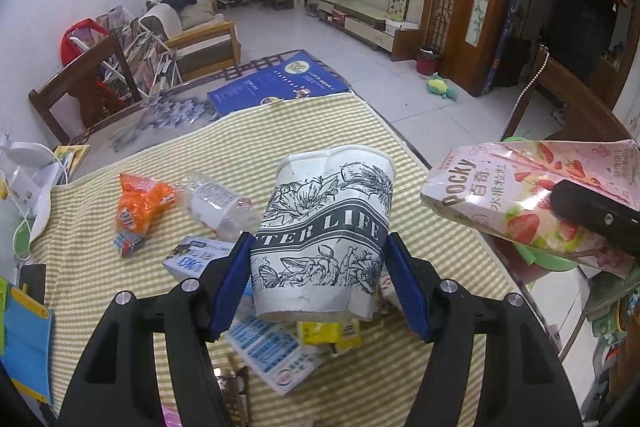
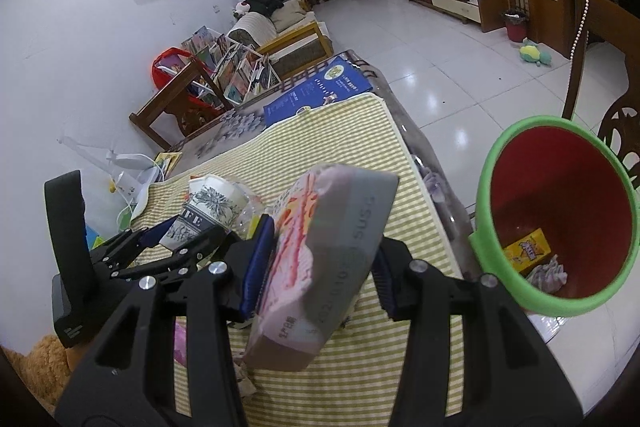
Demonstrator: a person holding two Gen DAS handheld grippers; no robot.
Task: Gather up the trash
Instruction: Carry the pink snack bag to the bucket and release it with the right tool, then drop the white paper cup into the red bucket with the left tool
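We hold two pieces of trash above the striped tabletop (image 1: 360,131). Our left gripper (image 1: 318,281) has its jaws clamped on a crumpled paper cup (image 1: 324,231), lifted clear of the litter lying below. Our right gripper (image 2: 320,267) has its jaws pressed on a pink Pocky box (image 2: 320,259), tilted, just beside the green-rimmed red bin (image 2: 486,187) at the tabletop's edge.

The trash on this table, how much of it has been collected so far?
A yellow wrapper already lies in the bin. The left gripper holds a paper cup, the right gripper a Pocky box. An orange packet, plastic bottle and cartons remain.
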